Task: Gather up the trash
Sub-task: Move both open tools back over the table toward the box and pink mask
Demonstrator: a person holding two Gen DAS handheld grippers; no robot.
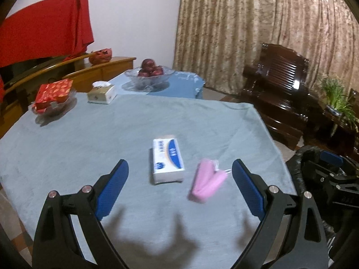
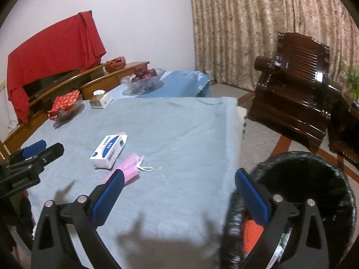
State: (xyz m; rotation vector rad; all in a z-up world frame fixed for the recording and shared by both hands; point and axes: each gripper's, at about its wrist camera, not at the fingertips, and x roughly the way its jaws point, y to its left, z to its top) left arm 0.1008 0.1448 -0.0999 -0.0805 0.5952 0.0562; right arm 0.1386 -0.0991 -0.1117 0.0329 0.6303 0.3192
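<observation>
Both jaws are wide apart and hold nothing; the left gripper hangs over the table's blue-grey cloth with the white tissue pack and the pink face mask lying between its fingers; the mask lies just beside the pack, on its right; the right gripper hangs over the table's right edge, with one finger before the black trash bin, which stands on the floor beside the table.
</observation>
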